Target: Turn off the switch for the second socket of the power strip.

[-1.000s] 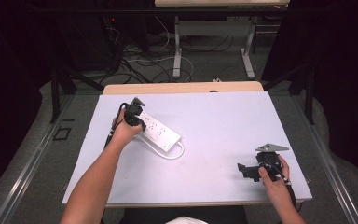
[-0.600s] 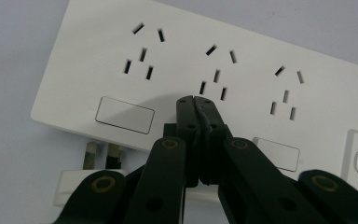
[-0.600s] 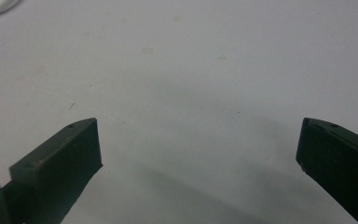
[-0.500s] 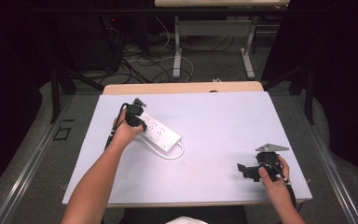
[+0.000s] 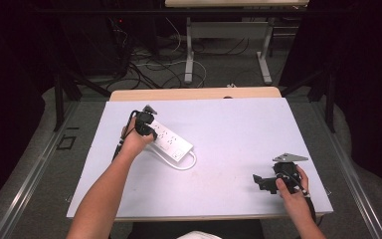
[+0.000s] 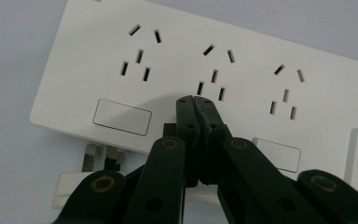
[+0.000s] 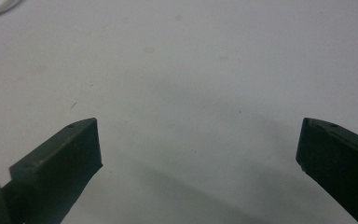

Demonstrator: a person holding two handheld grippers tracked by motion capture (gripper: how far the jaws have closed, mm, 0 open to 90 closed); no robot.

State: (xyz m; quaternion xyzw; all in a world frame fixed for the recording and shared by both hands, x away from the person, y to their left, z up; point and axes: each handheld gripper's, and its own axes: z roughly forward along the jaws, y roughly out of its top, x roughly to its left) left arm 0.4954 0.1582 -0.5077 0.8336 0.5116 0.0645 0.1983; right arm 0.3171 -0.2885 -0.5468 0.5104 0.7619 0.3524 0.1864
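1. We see the left claw (image 6: 196, 99) pressed together, its tips just above the middle sockets of the white power strip (image 6: 242, 79).
2. We find the power strip (image 5: 169, 142) on the left half of the pale surface (image 5: 238, 129), its plug (image 6: 93, 161) beside it.
3. We see the right claw (image 7: 198, 144) spread wide, near the surface's right front corner (image 5: 263, 182).

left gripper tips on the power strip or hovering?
Cannot tell. In the left gripper view the left gripper, jaws shut, overlaps the power strip between two sockets, but neither contact nor a gap is plain.
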